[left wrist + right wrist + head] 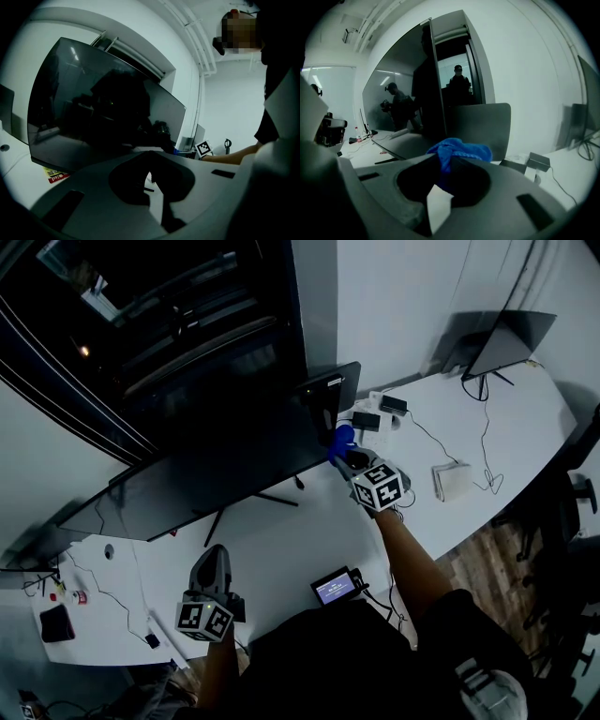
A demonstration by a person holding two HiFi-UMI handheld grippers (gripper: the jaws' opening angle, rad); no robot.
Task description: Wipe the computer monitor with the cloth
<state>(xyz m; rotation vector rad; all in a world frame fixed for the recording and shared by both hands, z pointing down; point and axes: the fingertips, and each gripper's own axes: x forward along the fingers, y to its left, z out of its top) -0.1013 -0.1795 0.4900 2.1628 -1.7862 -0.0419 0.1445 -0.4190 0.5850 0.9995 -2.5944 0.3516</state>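
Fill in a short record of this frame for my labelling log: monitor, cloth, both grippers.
monitor: wide, dark screen, standing on the white desk
cloth: blue, bunched, by the monitor's right end; contact with the screen unclear
right gripper: shut on cloth, raised to the monitor's right end
left gripper: shut, nothing in it, low over the desk, apart from the monitor
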